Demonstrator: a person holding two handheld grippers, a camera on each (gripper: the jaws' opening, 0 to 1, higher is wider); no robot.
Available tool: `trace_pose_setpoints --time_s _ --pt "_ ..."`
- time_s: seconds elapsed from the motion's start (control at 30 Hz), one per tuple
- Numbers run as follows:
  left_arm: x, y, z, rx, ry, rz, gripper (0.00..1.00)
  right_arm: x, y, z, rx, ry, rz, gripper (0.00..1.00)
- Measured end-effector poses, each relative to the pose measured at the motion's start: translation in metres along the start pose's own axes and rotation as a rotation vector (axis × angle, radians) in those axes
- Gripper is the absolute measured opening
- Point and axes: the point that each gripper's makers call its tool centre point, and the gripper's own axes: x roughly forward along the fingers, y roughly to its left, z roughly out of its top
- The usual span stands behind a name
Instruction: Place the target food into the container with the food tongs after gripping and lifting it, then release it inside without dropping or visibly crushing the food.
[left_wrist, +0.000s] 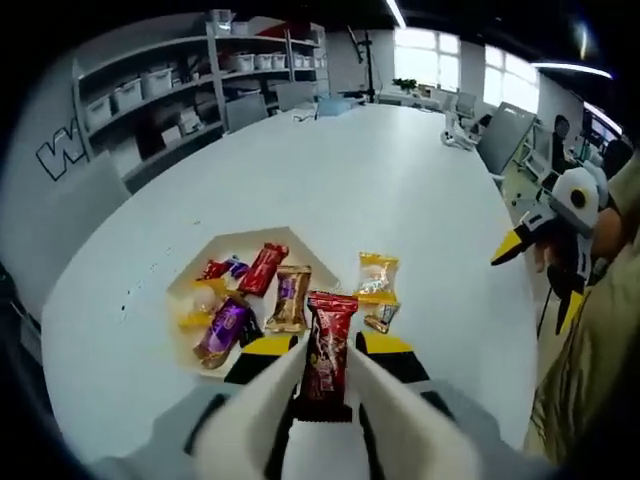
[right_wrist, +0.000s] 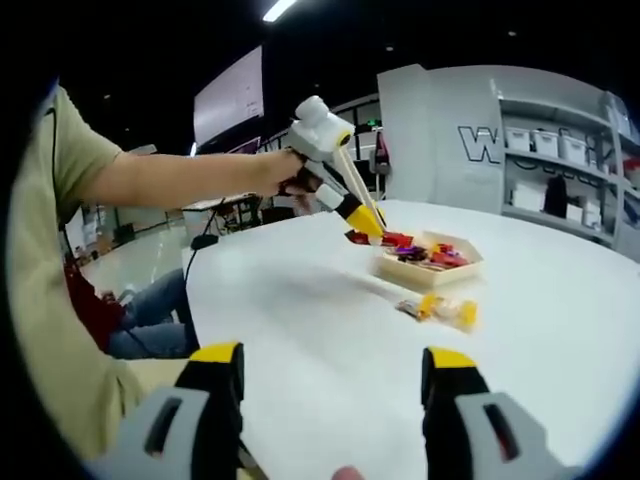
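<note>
The room is a large open office: grey shelving (left_wrist: 165, 95) with white storage bins lines one wall, big white letters beginning with "W" (right_wrist: 478, 146) mark a grey panel, ceiling strip lights glow overhead, and windows show at the far end in the left gripper view. Office chairs (left_wrist: 505, 135) stand along the far edge.

One wide white counter (left_wrist: 400, 190) carries everything. On it sits one shallow beige container (left_wrist: 215, 250), hexagonal in outline, holding about five wrapped snacks: a red one (left_wrist: 262, 268), a brown one (left_wrist: 290, 297), a purple one (left_wrist: 224, 328), a yellow one and a small red-and-blue one. Print on the wrappers is too small to read.

Just beside the container, two more snacks lie on the bare counter: a yellow packet (left_wrist: 377, 277) and a smaller one touching its near end.

The left gripper (left_wrist: 325, 375) has its white tongs closed on the dark red snack bar (left_wrist: 328, 350), which hangs lifted above the counter at the container's near edge, not yet inside. In the right gripper view the same tongs (right_wrist: 352, 205) reach down toward the container (right_wrist: 428, 268), held by a person's bare arm in a tan sleeve.

The right gripper (right_wrist: 330, 385) stands released, its yellow-tipped jaws well apart and grasping nothing, near the counter's edge, well apart from the snacks.
</note>
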Motion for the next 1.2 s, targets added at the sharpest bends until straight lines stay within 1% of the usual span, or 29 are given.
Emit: trace_pose_setpoints --time_s 0.17,0.27,0.53,0.6,0.73,0.9,1.07,1.13,1.2 --pt "0.003 0.017 0.004 -0.027 -0.002 0.03 0.21 0.0 0.0 0.0 0.0 -0.001 0.0 0.7" --pt "0.005 0.022 0.006 -0.03 0.002 0.044 0.21 0.0 0.0 0.0 -0.002 -0.001 0.0 0.7" --pt "0.019 0.037 0.01 -0.045 0.006 0.074 0.21 0.001 0.002 -0.002 0.001 0.003 0.004 0.7" --pt "0.024 0.04 0.009 -0.045 0.017 0.082 0.22 0.001 0.002 -0.002 0.001 0.004 0.006 0.71" --pt "0.028 0.043 0.01 -0.049 0.025 0.088 0.22 0.0 0.001 -0.002 0.003 0.003 0.002 0.71" --pt "0.033 0.048 0.006 -0.056 0.041 0.096 0.22 0.0 0.002 -0.004 0.005 0.006 0.002 0.7" --pt "0.038 0.051 -0.002 -0.057 0.067 0.096 0.25 0.0 0.002 -0.003 0.003 0.007 0.003 0.71" --pt "0.034 0.054 -0.001 -0.066 0.054 0.097 0.26 -0.001 0.001 -0.003 0.006 0.004 0.0 0.71" --pt "0.032 0.055 -0.001 -0.058 0.05 0.103 0.25 0.0 0.001 -0.003 0.005 0.007 0.0 0.71"
